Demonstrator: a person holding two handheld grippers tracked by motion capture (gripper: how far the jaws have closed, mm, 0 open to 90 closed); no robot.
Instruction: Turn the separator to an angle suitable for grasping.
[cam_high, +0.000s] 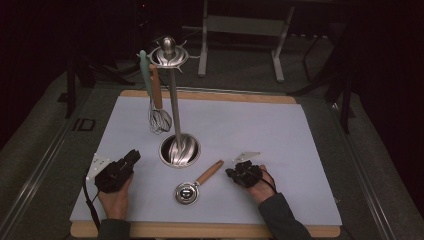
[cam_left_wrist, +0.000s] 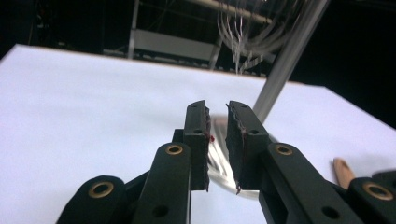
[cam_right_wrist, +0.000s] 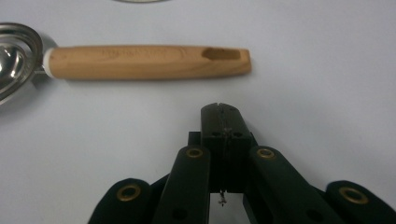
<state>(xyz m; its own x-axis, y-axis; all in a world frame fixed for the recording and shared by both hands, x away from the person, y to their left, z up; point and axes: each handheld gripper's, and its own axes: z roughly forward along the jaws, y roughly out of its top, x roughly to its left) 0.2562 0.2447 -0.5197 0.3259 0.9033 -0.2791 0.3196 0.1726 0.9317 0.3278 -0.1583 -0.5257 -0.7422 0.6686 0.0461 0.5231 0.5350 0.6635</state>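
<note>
Lying just left of right tongs (cam_high: 231, 173): scoop (cam_high: 196, 184), wooden handle end nearest, long axis diagonal on tabletop (cam_high: 280, 140). R tongs fully closed, empty; left tongs (cam_high: 134, 156) narrow gap, farther off.

White mat (cam_high: 260, 130) over wooden board (cam_high: 210, 96), board edge showing at far and near sides. Steel utensil stand (cam_high: 174, 100) upright left of centre, round base (cam_high: 179, 150) on mat, ringed top with knob. Whisk (cam_high: 159, 117) with wooden handle hangs from ring, beside teal-handled utensil (cam_high: 145, 72). Grey metal frame (cam_high: 245, 30) on dark floor behind table.
</note>
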